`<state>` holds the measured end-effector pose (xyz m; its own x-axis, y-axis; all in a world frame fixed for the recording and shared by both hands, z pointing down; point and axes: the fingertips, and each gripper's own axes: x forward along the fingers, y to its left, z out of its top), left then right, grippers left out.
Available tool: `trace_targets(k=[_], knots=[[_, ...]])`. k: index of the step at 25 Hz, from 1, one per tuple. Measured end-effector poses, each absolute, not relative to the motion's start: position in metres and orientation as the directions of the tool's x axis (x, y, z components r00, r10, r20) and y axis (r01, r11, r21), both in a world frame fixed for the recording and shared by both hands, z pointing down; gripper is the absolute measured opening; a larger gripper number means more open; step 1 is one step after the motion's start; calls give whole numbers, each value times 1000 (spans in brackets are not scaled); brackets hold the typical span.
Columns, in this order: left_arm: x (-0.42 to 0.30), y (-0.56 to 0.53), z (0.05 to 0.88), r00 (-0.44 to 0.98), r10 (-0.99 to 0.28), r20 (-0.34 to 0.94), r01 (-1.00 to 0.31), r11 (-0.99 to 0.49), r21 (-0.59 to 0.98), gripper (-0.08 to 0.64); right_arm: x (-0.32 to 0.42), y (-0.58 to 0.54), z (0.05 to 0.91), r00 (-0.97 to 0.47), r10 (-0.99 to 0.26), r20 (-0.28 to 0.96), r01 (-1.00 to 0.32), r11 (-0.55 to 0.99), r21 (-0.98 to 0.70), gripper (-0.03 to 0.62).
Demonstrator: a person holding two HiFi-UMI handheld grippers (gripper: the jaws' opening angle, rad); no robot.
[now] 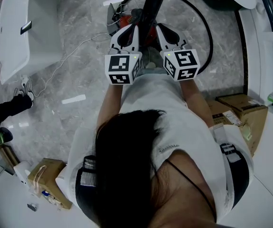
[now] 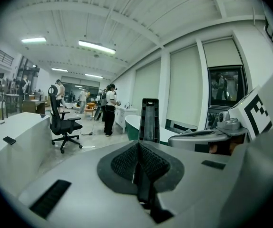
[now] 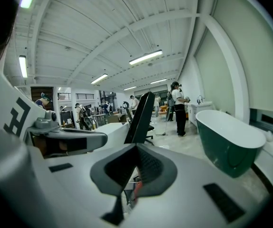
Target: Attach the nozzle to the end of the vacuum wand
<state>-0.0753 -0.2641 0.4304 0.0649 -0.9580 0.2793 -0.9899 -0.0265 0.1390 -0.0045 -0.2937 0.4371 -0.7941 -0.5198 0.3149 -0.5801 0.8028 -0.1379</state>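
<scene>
A black flat vacuum wand (image 1: 151, 7) rises between my two grippers, above a vacuum body with red parts (image 1: 125, 20); whether a nozzle sits on its end I cannot tell. My left gripper (image 1: 125, 32) and right gripper (image 1: 167, 32) are held side by side in front of the person, one on each side of the wand. In the left gripper view the wand (image 2: 149, 120) stands upright beyond my left gripper (image 2: 137, 158), whose pads meet with nothing between them. In the right gripper view it (image 3: 141, 112) leans beyond my right gripper (image 3: 135, 161), also shut and empty.
A black hose (image 1: 208, 37) loops around the vacuum on the marble floor. A white tub (image 1: 17, 27) is at the left, cardboard boxes (image 1: 241, 109) at the right, a paper bag (image 1: 46, 179) behind. A dark green tub (image 3: 231, 141), an office chair (image 2: 63, 122) and people stand farther off.
</scene>
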Motion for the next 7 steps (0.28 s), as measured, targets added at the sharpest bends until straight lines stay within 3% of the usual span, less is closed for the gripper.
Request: trace_targets(k=[7], knots=[[-71, -265, 433, 62, -956, 287, -993, -30, 112, 3, 1, -295, 439, -791, -523, 317, -583, 801, -136, 15]])
